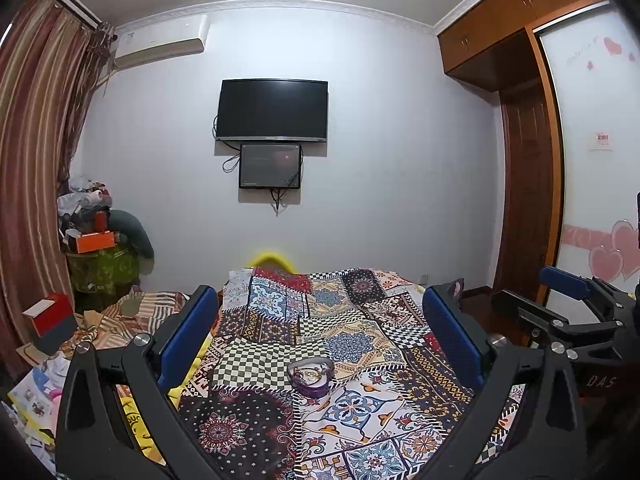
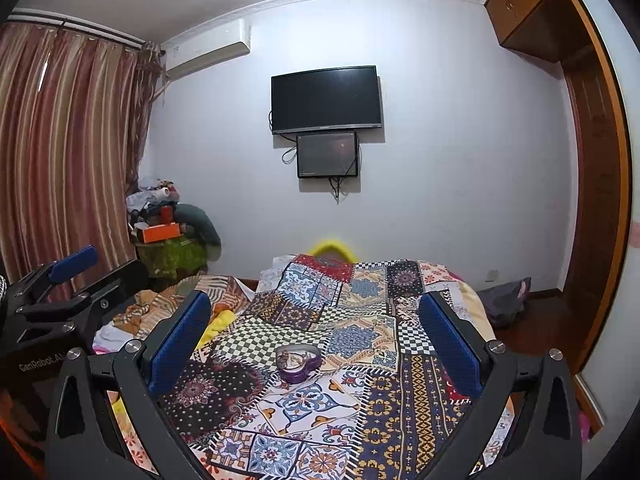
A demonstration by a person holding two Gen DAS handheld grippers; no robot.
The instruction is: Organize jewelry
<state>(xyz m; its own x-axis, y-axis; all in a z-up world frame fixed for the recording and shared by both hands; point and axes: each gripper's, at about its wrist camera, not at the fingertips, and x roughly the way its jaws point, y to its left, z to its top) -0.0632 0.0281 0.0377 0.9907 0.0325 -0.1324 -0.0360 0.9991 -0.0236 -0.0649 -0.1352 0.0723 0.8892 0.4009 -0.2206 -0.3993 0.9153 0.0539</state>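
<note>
Two grippers hung above the bed, both with their blue-padded fingers spread wide and nothing between them. The left gripper [image 1: 320, 332] sat low in the left wrist view, and the right gripper [image 2: 316, 332] did the same in the right wrist view. Each also showed at the edge of the other's frame: the right one at the far right of the left view, the left one at the far left of the right view, so the two were side by side and apart.

A small heart-shaped purple jewelry box [image 1: 311, 376] stood open on the patchwork quilt [image 1: 360, 420], low in the centre of both frames, well clear of any fingertip. Its contents [image 2: 294, 358] looked like a tangle of pale and dark pieces, too small to tell apart.

The quilt around the box lay flat and bare, giving open room on every side. Its right edge dropped toward dark wooden floor beside the wardrobe [image 1: 528, 200] at the right of the frame. To the left, rumpled striped bedding [image 1: 132, 316] and a yellow cloth crowded the quilt's edge, with a red box [image 1: 52, 316] and scattered papers at lower left, partly cut off by the lens rim.

Against the far wall hung a dark television [image 1: 273, 110] with a smaller screen [image 1: 270, 166] beneath it. A heap of clutter in the left corner by the curtain [image 1: 36, 160] was hard to make out.
</note>
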